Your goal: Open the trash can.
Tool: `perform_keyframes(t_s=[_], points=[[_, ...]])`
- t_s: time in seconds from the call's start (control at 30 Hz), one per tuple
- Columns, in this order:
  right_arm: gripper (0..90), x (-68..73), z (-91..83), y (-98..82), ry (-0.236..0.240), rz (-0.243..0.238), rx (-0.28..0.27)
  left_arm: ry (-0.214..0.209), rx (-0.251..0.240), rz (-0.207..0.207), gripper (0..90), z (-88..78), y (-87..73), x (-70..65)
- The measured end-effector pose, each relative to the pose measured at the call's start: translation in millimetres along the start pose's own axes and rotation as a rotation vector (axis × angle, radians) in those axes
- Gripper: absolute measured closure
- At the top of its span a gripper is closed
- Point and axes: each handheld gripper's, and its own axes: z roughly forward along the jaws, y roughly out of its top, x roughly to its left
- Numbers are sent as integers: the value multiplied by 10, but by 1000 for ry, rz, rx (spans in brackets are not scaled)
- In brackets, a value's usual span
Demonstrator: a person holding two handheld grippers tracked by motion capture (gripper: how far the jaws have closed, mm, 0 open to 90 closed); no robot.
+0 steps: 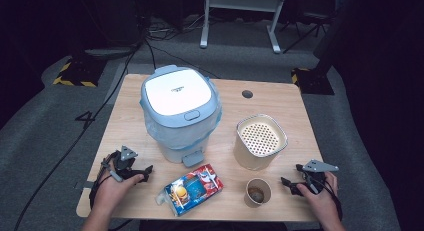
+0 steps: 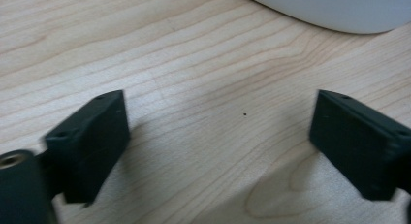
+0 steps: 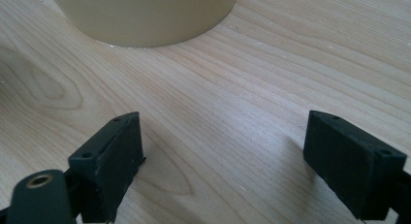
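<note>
My left gripper rests low on the wooden table at the front left, open, with bare wood between its jaws. A white pedal bin with a blue liner and a shut lid stands behind it; its base shows in the left gripper view. My right gripper sits at the front right, open and empty. Ahead of it is a beige container with a perforated top, whose base is seen up close. A paper cup stands just left of the right gripper.
A colourful snack packet lies flat near the front edge between the two hands. A small round hole marks the table's far side. Cables and a desk frame stand on the grey floor beyond.
</note>
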Motion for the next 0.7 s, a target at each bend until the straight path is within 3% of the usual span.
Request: perform_keyframes(t_s=[0.27, 0.7], points=[[142, 0, 1, 0, 0, 0, 0, -27, 27, 29, 371, -78, 39, 76], [142, 0, 1, 0, 0, 0, 0, -113, 4, 65, 532, -337, 211, 27]])
